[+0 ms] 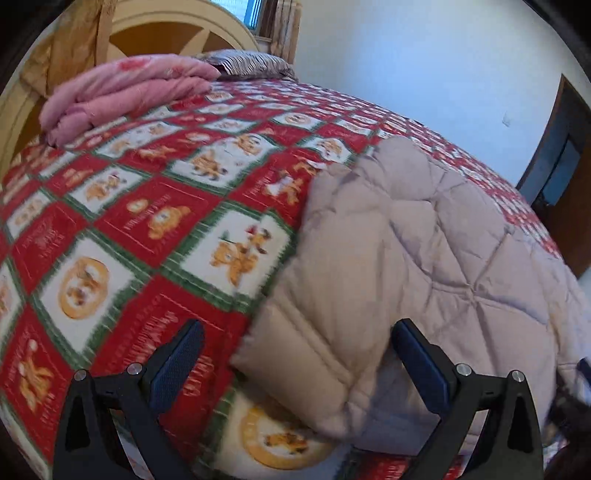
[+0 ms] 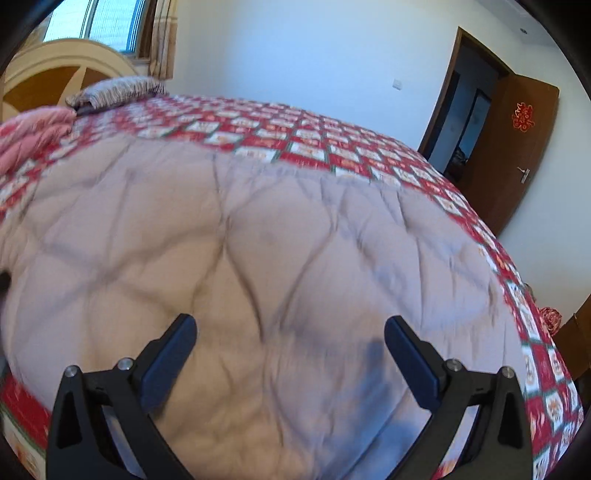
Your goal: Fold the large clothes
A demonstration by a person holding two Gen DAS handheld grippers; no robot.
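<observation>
Beige quilted coat [image 1: 399, 251] lies on red checked bedspread [image 1: 140, 221]. Left wrist view: left gripper [image 1: 297, 345] spread wide, empty, over coat's folded sleeve edge (frame blurred); pink blanket [image 1: 125, 92] near headboard [image 1: 166, 33]. Right wrist view: right gripper [image 2: 290, 338] likewise apart, above coat's middle, holding nothing; door [image 2: 517, 147] open beyond.
</observation>
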